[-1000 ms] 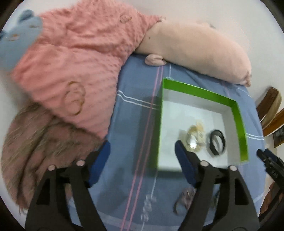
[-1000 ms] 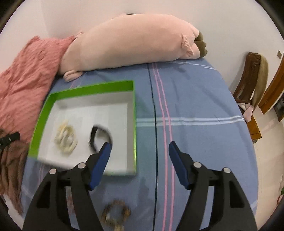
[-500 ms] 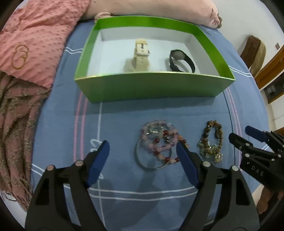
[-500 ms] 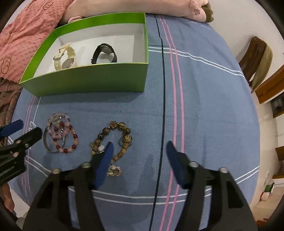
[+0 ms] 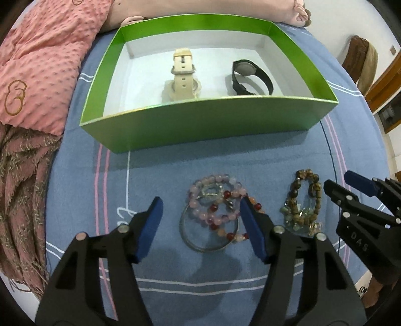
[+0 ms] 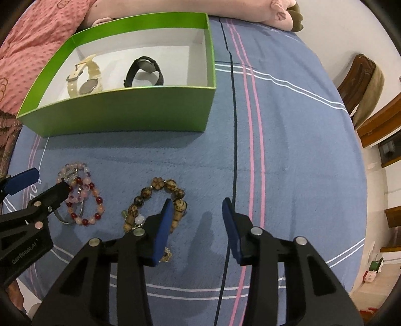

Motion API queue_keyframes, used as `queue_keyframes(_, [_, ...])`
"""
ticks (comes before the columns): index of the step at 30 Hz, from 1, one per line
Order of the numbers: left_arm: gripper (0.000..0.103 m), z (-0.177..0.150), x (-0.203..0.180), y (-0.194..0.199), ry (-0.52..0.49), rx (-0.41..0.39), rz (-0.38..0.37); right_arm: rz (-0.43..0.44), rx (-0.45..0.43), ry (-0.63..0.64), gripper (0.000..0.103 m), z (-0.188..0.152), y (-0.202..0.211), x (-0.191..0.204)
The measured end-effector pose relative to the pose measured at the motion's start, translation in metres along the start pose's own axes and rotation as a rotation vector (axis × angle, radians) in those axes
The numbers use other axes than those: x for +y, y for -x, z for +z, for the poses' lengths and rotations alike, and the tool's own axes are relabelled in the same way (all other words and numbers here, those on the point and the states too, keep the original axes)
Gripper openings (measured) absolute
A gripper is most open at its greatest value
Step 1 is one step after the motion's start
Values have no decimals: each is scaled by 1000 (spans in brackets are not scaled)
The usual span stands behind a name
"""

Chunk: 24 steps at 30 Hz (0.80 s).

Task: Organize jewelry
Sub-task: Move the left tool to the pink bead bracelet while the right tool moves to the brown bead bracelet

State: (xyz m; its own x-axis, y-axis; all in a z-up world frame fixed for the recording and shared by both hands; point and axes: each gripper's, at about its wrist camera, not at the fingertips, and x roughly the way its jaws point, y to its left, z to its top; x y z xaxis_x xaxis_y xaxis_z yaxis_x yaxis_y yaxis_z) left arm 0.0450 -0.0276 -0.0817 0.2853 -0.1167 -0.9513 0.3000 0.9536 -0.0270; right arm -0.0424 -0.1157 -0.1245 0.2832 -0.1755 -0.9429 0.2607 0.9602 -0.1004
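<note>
- The green box (image 5: 200, 125) stands open on the blue striped bedspread (image 6: 288, 150) and serves as the landmark for all that follows.
- Inside the box, on its white floor, lie a cream watch (image 5: 184, 75) toward the left and a black watch (image 5: 246, 76) to the right of it, apart from each other.
- In front of the box's near wall, on the bedspread, lies a cluster of pink and red bead bracelets (image 5: 215, 210) on top of a thin metal bangle (image 5: 198, 244).
- Further right along that near wall, also in front of the box, lies the brown bead bracelet (image 5: 304, 203), apart from the pink cluster.
- The left gripper (image 5: 200, 223) points steeply down in front of the box; its jaws are closing, with the pink cluster and bangle between the blue pads but the pads not yet pressing on them.
- The right gripper (image 6: 198, 225) hangs in front of the box's right corner; its jaws are closing, the left pad over the brown bracelet's right edge, and only bare bedspread shows in the gap between the pads.
- Left of the box lies a pink dotted blanket (image 5: 37, 62); behind the box lies a pale pink plush toy (image 6: 225, 7).
</note>
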Motion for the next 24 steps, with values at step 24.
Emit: queue_keyframes(24, [66,3,3,-17,24,34,-12,61,25,-1,21,6,-25,2])
